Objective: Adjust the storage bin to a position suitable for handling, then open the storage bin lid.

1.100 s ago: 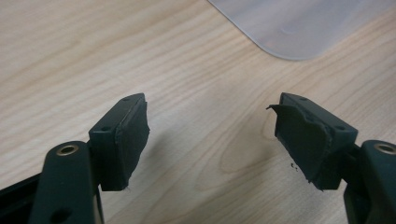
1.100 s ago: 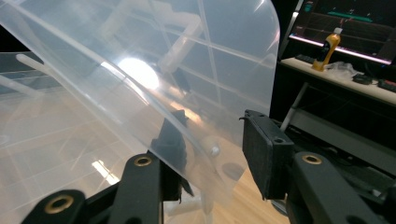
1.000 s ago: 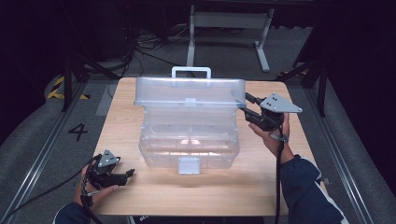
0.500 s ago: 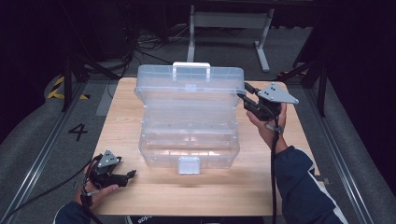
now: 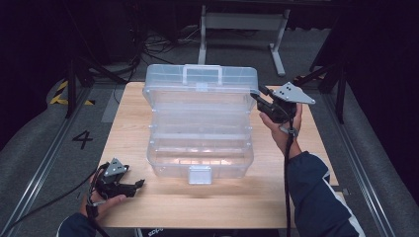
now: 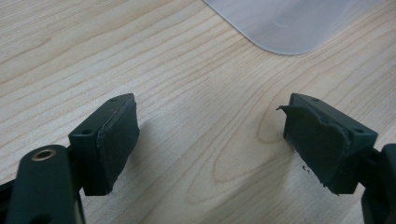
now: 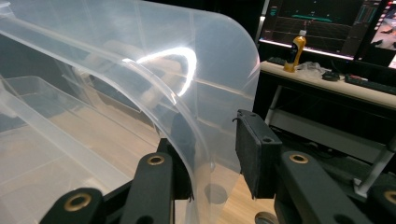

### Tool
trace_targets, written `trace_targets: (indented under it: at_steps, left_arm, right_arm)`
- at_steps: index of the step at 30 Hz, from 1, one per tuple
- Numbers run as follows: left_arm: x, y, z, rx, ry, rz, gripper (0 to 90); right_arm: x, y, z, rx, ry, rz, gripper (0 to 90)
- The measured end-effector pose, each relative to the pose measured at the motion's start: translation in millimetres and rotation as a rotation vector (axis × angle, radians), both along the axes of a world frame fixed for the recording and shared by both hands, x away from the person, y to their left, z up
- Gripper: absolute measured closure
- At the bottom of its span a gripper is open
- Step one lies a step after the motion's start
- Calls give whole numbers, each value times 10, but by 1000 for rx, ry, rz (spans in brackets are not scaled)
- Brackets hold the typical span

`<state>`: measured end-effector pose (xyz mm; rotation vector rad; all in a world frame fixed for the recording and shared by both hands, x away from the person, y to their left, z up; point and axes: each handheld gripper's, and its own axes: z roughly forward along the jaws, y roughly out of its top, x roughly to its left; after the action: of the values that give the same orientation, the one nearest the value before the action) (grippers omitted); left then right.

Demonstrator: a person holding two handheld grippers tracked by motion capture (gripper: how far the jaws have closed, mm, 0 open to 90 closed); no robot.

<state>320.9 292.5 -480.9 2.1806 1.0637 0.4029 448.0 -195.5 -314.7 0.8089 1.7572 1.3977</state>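
Right gripper (image 5: 258,97) first: we see its black jaws set on either side of the lid wall of the large clear plastic storage box (image 5: 200,128), at the lid's right end. In the right gripper view the inner pad lies against the inside of that curved wall while the outer pad (image 7: 252,151) stands a little off it, so the lid is straddled, not pinched; the jaws have just been closing in. We find the box in the middle of the pale wooden table (image 5: 316,148), its lid tipped up toward the far edge, white handle on top and white latch at the front. Down at the near left corner we have the left gripper (image 5: 140,183) resting low over bare wood, jaws wide apart with nothing between them, just after opening a little more.
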Motion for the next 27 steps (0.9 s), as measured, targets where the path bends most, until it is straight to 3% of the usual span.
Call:
trace_targets:
  at_steps: [15, 16, 19, 27]
  left_arm:
    - [88, -44, 0, 11, -8, -31, 157]
    - [90, -58, -3, 1, 8, -25, 157]
    - [116, -58, 2, 17, -9, -40, 155]
    - [106, -64, -1, 10, -6, -33, 157]
  right_arm:
    - [40, -6, 36, -23, 9, 2, 680]
    - [40, -7, 40, -29, 11, 3, 679]
    - [51, -9, 60, -49, 10, 6, 678]
    - [133, 3, 92, -22, 38, -1, 680]
